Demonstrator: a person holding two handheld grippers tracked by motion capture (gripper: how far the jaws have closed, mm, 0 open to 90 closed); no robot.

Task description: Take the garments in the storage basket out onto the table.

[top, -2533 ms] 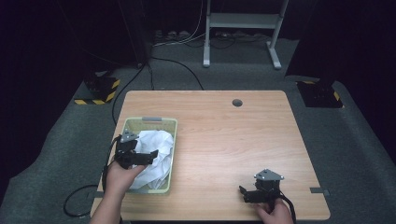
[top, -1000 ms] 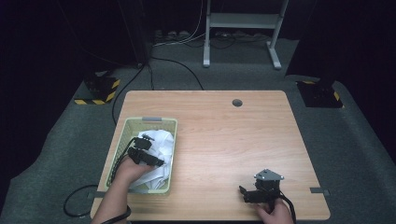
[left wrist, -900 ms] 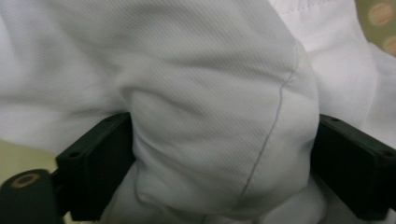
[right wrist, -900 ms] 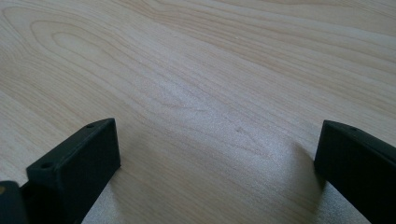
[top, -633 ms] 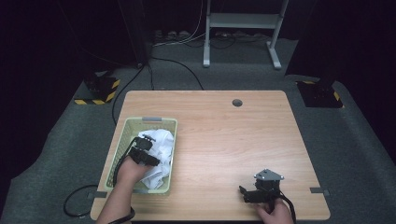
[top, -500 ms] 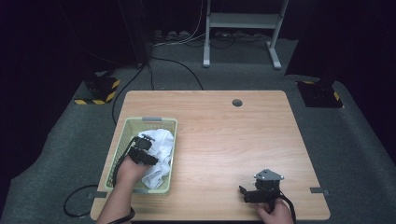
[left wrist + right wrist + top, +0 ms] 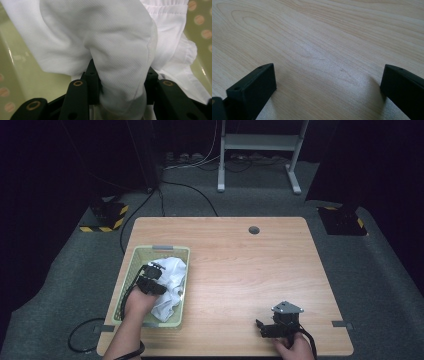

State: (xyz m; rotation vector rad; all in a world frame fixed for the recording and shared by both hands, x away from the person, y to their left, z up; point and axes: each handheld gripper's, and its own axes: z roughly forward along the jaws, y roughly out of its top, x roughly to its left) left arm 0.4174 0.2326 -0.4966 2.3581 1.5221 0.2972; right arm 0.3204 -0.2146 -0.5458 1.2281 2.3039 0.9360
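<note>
We're looking down from high over the table [image 7: 240, 265]. Left gripper cam's pressing close into the basket [image 7: 131, 275]; right gripper cam's skimming bare tabletop nr its front edge.

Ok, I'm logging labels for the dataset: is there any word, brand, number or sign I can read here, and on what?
None can be read.
White cloth: plain weave and a seam, no print.
Green basket: no label.
Wooden table: bare grain.
Floor plates: yellow-black hazard stripes, no words.
</note>
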